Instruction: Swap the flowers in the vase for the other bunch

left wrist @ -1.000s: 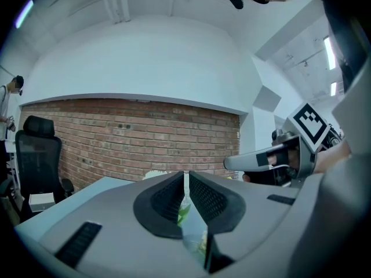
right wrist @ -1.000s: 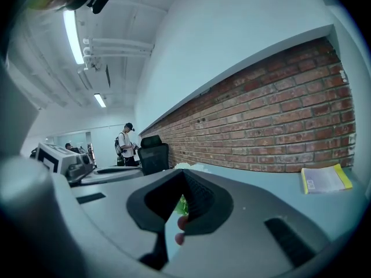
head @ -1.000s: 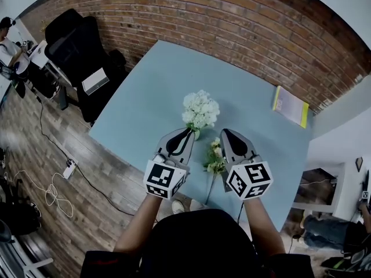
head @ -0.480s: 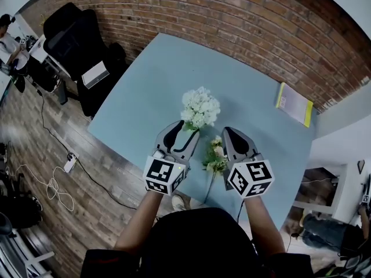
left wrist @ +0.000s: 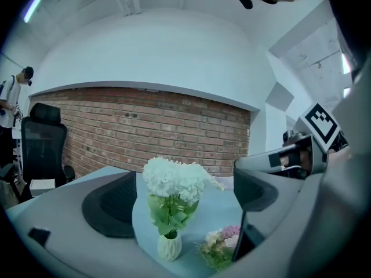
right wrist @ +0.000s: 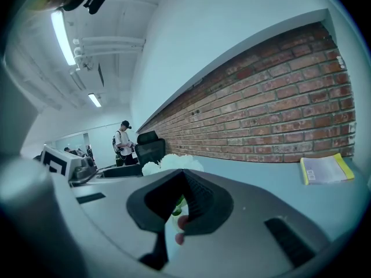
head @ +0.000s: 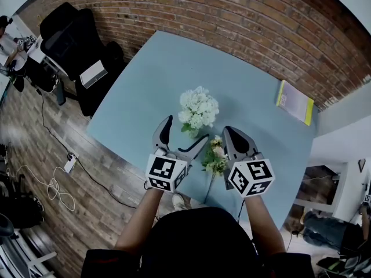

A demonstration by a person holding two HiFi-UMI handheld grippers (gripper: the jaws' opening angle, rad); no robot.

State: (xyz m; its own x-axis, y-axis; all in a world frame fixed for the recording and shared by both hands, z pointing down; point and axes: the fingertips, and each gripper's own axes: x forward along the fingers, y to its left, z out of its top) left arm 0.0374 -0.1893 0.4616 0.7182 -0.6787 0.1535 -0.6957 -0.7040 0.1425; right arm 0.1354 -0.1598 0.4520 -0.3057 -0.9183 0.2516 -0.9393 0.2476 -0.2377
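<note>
The task is at its first step: getting the white flowers [head: 199, 106] out of the vase [left wrist: 169, 247]. That bunch sits upright in the small ribbed white vase near the middle of the light-blue table [head: 151, 80]. The replacement bunch [head: 215, 155], with pale cream and pink blooms, lies flat on the table just to the near right of the vase, its stem pointing toward the person.

The left gripper [head: 185, 132] is at the near left of the vase, aimed almost level at it. Its jaws have just been opening and now stand wide apart. In the left gripper view the leaves and stems show in the gap between the jaws, but neither pad presses on them, so nothing is held yet. The right gripper [head: 230, 133] hangs just to the right of the loose bunch with its jaws closed together on nothing.

The next move probably calls for the left gripper to go forward until the stems above the vase mouth lie between its pads, close, then lift straight up. The light vase could tip or rise with the stems, so the right gripper may need to steady it.
</note>
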